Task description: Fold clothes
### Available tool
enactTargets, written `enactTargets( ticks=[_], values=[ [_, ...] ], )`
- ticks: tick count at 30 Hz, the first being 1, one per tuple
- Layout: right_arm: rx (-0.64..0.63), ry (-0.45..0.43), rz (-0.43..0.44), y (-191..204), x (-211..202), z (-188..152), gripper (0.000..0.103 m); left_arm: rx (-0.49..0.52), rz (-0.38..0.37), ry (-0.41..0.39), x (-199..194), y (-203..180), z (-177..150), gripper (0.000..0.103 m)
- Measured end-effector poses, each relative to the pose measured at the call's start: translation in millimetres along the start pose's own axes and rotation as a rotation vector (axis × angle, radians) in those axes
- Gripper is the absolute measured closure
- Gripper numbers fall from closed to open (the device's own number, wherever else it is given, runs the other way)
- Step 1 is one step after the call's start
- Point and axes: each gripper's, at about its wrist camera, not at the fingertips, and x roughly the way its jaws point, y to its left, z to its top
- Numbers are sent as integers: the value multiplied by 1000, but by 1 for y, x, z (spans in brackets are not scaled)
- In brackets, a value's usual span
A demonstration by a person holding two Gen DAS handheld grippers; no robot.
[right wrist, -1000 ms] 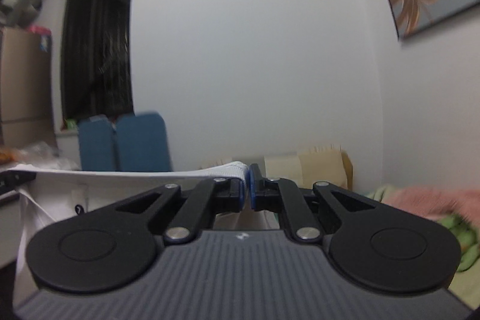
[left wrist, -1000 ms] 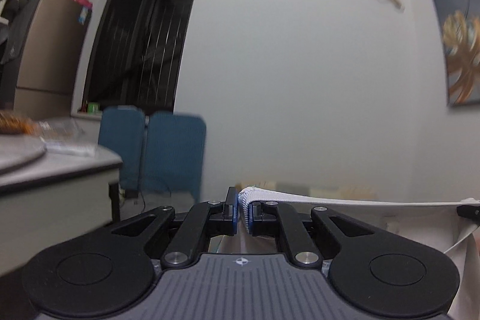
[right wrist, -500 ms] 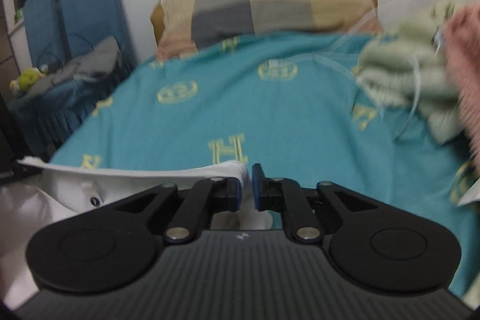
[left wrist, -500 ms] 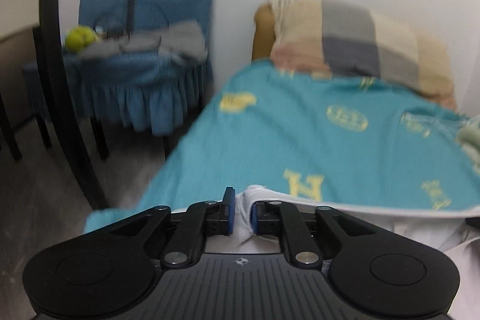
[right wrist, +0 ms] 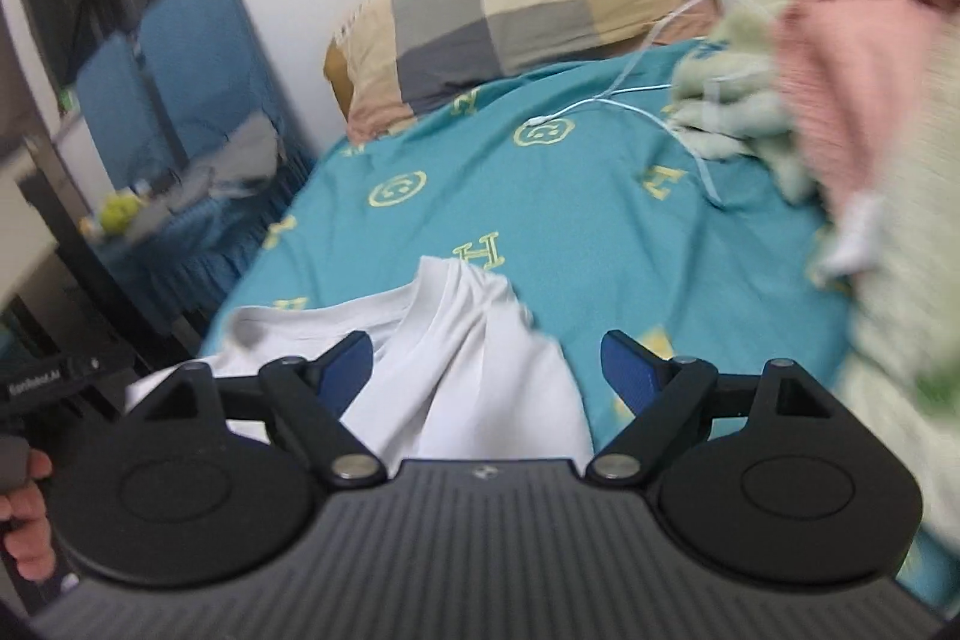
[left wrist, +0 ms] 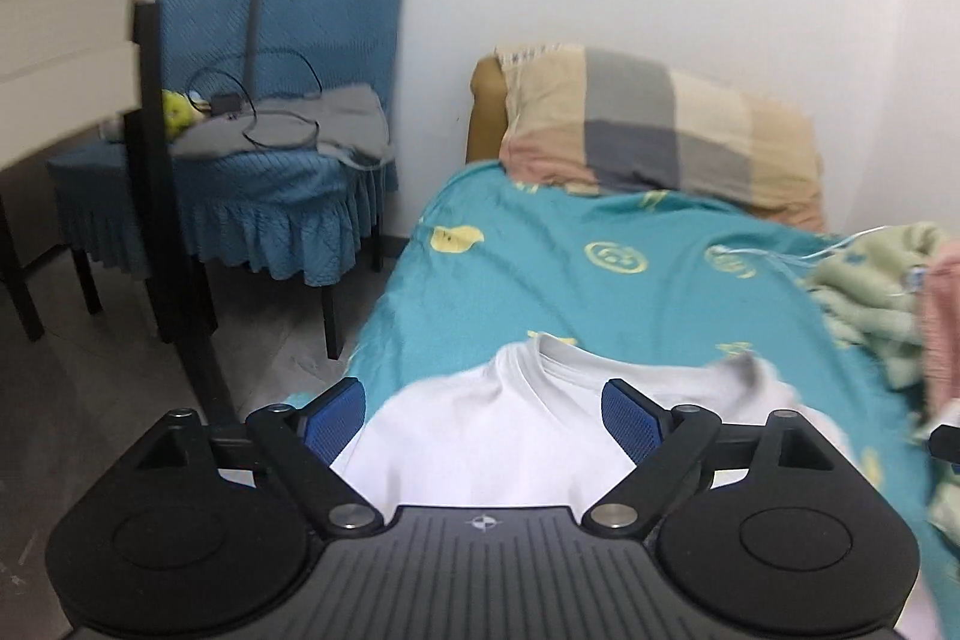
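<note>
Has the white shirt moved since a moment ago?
Yes. The white shirt came down from in front of the wall onto the teal bedspread.

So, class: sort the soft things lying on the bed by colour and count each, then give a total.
White: 1, the T-shirt
Checked beige and grey: 1, the pillow
Pale green: 1, the fluffy blanket
Pink: 1, the knitted piece
Total: 4, all on the teal sheet
</note>
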Motion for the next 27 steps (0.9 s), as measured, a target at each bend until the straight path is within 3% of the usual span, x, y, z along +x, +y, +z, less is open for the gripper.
enactTargets(
  ticks=[8,14,17,20,27],
  values=[
    [28,-60,46,8,-157,-42,19,61,-26,-66,-204,-26,-63,15],
    [29,-71,67,8,-236,-81,19,34,-43,-71,-301,-27,-118,12],
    [59,-43,77,3,-251,-100,19,-45,-60,-40,-319,-17,-146,11],
    [165,5,96,-7,-247,-110,19,-64,-50,-10,-312,-11,-153,11],
    [450,133,42,-46,-177,-122,21,-151,-50,5,-291,0,-156,11]
  ],
)
